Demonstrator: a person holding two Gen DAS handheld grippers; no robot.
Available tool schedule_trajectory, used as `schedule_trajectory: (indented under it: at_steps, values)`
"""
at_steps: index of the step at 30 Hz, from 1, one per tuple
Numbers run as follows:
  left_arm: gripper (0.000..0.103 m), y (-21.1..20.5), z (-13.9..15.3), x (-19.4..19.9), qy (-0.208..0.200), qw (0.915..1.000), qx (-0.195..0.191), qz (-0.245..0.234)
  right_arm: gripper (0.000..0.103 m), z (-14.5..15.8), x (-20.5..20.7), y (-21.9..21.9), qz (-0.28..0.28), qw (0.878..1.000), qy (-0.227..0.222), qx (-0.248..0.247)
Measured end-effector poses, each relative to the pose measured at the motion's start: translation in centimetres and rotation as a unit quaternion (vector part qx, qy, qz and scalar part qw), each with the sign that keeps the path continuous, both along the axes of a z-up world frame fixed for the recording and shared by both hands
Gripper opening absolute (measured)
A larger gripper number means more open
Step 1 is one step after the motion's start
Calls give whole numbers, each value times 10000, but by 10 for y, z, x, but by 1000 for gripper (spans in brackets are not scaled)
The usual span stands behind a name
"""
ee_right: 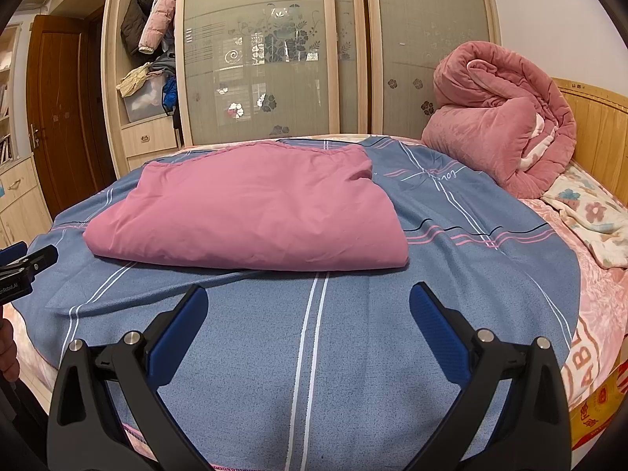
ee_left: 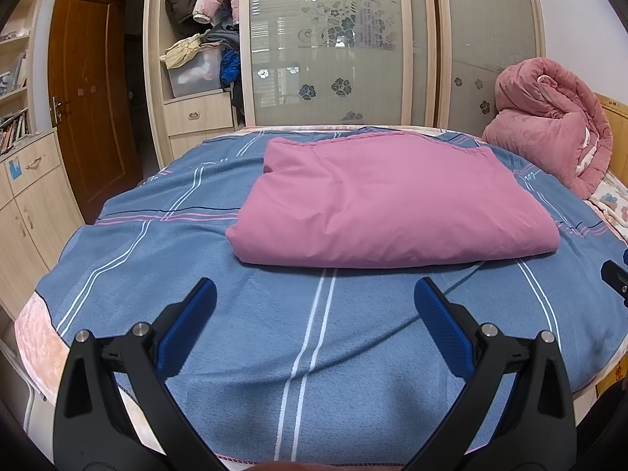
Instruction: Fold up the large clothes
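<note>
A pink garment (ee_left: 388, 204) lies folded into a thick rectangle on the blue striped bed cover (ee_left: 251, 345). In the right wrist view the same pink garment (ee_right: 251, 212) sits left of centre on the cover (ee_right: 353, 353). My left gripper (ee_left: 314, 298) hovers over the cover just in front of the garment's near edge, open, nothing between its blue pads. My right gripper (ee_right: 308, 302) is also open and empty, a short way back from the garment's near edge. The tip of the other gripper shows at each view's side edge.
A rolled pink quilt (ee_right: 498, 117) and a floral pillow (ee_right: 588, 212) lie at the bed's right end by a wooden headboard (ee_right: 600, 125). A wardrobe with frosted sliding doors (ee_left: 325, 47) stands behind the bed. A brown door (ee_left: 86, 90) and cupboards are at the left.
</note>
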State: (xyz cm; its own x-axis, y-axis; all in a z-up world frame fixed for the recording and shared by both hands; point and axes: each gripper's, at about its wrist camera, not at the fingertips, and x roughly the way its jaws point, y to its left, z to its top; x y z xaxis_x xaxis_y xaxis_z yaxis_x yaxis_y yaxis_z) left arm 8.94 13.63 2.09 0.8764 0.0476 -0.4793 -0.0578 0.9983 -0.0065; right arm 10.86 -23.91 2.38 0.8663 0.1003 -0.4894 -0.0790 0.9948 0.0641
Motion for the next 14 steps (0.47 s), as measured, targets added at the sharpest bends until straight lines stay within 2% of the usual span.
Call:
schedule_trajectory:
  at_steps: [14]
  values:
    - [101,1,-1,-1,103,9999,-60,-50,102,0,0,0,2,10000,3,1]
